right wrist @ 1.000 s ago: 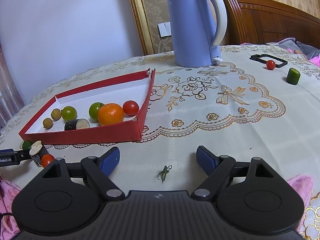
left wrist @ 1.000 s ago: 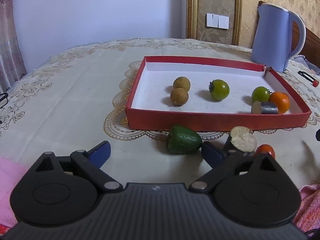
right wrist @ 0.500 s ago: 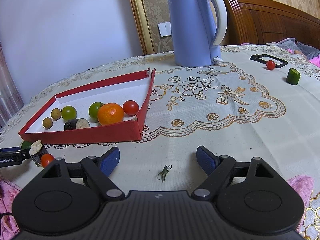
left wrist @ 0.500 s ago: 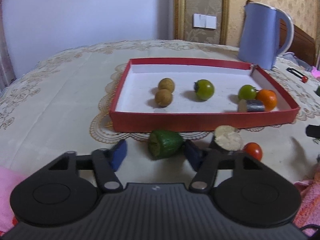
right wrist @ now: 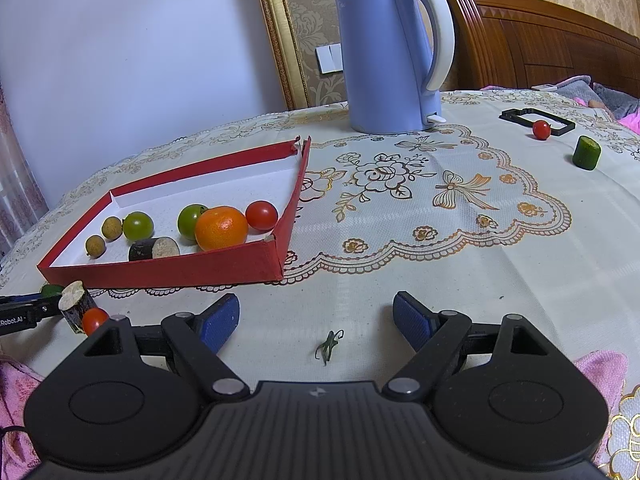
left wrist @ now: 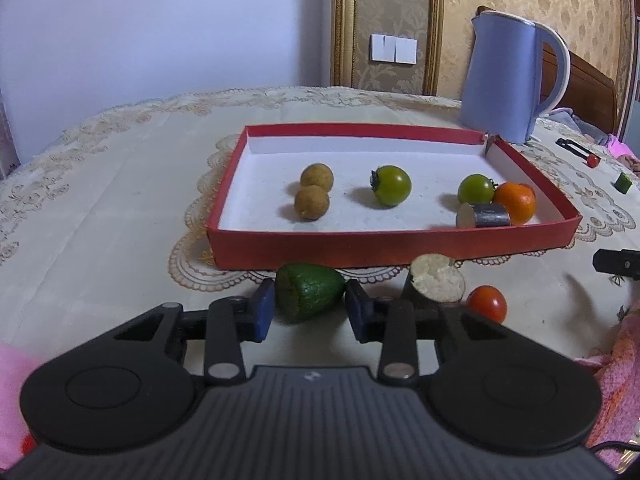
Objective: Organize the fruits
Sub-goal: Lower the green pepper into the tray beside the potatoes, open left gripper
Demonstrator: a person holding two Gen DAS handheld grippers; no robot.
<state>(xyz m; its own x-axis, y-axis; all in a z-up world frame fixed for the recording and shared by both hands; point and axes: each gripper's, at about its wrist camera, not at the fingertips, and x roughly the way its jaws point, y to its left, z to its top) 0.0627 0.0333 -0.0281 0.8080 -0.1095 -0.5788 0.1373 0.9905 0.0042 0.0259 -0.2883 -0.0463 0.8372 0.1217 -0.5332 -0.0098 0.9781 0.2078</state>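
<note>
Blue-padded fingers [left wrist: 264, 314] of the left gripper [left wrist: 310, 310] sit on either side of the green avocado piece [left wrist: 309, 297] at lower centre of the left view — pads against its sides, clamped on it, just in front of the red tray [left wrist: 392, 242]. Right of it lie a cut stub [left wrist: 436, 282] and a red tomato [left wrist: 486, 303]. In the right view, the right gripper [right wrist: 316, 318] has its fingers spread wide — nothing between them but a green stem scrap [right wrist: 329, 346] on the tablecloth [right wrist: 440, 240].
</note>
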